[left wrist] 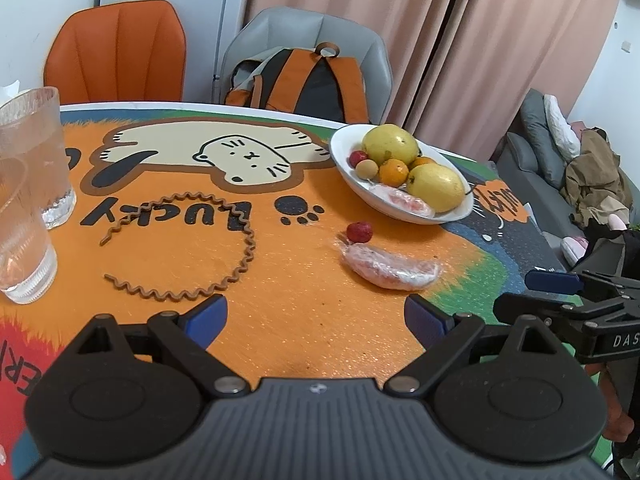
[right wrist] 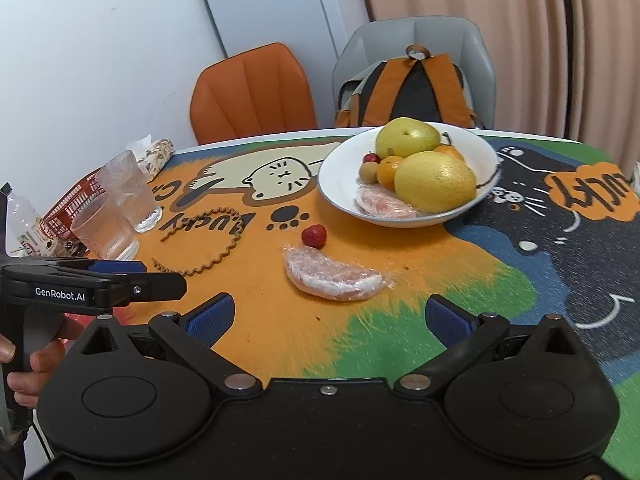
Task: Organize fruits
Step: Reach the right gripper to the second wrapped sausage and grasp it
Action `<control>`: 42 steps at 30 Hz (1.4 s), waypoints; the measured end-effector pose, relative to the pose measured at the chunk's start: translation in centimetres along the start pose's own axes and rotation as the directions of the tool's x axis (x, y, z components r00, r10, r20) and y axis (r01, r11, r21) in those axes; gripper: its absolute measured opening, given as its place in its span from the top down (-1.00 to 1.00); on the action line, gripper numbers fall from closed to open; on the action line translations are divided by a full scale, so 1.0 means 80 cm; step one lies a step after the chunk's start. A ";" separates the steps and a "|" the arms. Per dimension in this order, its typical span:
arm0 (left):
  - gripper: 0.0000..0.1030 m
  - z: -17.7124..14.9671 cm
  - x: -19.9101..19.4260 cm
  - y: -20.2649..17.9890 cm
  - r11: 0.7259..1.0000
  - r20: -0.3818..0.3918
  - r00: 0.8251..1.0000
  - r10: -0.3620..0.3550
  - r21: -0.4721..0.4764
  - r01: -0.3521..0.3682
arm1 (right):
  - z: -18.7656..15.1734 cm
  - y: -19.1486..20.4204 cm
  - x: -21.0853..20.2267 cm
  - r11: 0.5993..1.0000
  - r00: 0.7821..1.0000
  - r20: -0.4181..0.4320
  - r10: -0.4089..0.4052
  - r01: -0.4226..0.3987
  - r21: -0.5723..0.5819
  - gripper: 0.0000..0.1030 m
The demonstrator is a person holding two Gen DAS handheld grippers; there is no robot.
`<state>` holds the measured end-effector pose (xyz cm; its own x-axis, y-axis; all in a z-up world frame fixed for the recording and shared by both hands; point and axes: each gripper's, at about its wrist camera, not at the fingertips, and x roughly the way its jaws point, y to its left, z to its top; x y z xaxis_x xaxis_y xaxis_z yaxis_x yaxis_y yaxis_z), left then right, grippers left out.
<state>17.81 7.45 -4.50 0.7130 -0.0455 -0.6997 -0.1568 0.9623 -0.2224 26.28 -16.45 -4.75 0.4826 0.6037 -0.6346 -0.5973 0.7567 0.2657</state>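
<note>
Two hand-held grippers hover low over a cartoon-cat table mat (right wrist: 280, 320), the left gripper (left wrist: 316, 320) and the right gripper (right wrist: 330, 318) both with fingers spread wide and holding nothing. On the mat ahead of them lies a plastic-wrapped fruit slice (right wrist: 334, 276), with a red strawberry (right wrist: 314, 236) just beyond it. Farther back, a white bowl (right wrist: 340, 176) holds two large yellow-green fruits, oranges, small fruits and another wrapped slice (right wrist: 384, 206).
</note>
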 end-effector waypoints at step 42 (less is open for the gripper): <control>-0.82 0.007 0.050 0.065 0.983 -0.032 0.994 0.106 -0.144 -0.110 | 0.027 0.013 0.130 0.977 0.988 -0.148 0.044 -0.074 -0.200 0.06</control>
<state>20.21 12.41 -8.05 0.6703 0.0487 -0.7405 -0.3312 0.9126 -0.2398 32.06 -8.86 -9.49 0.3554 0.5930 -0.7225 -0.7475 0.6444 0.1612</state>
